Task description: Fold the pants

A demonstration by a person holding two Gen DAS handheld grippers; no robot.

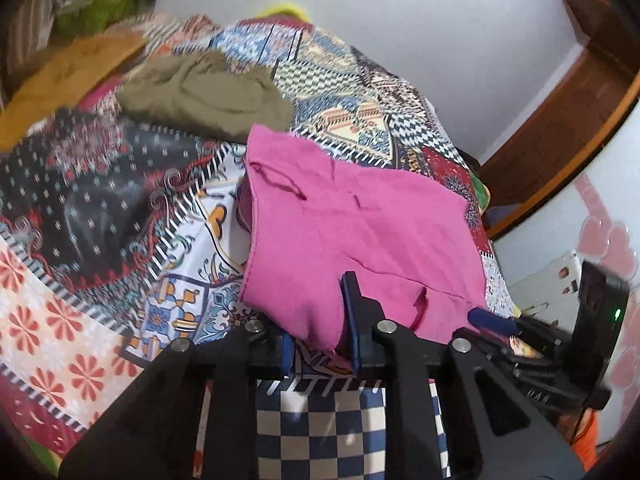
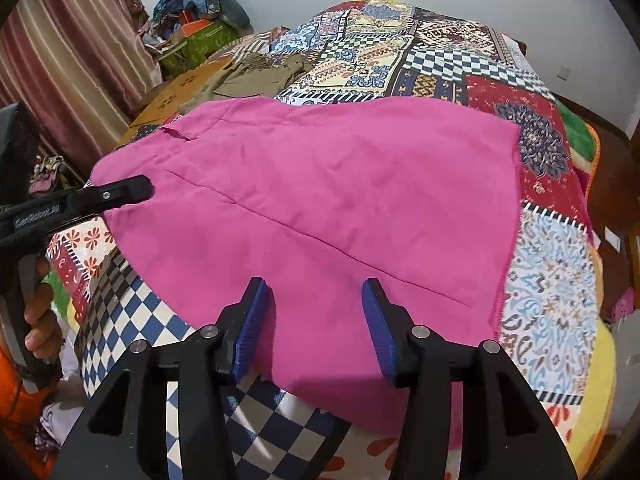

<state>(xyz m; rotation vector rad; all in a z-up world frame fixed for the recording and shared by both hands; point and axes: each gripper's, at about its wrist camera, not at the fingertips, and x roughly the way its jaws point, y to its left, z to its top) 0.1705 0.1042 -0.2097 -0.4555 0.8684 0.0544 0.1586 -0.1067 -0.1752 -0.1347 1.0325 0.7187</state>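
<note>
Pink pants (image 2: 320,200) lie spread on a patchwork bedspread (image 2: 400,56), folded into a broad flat shape. In the left wrist view the pants (image 1: 360,232) sit just ahead of my left gripper (image 1: 320,320), whose blue pads stand apart around the near pink edge without pinching it. My right gripper (image 2: 316,320) is open, its blue pads hovering over the near edge of the pants. The left gripper also shows in the right wrist view (image 2: 120,194) at the pants' left edge.
An olive garment (image 1: 208,96) lies crumpled farther back on the bed, also in the right wrist view (image 2: 256,76). A mustard cloth (image 1: 68,76) lies at the bed's left. Boxes and clutter (image 2: 192,36) stand by the curtain. A power strip (image 1: 560,280) sits to the right.
</note>
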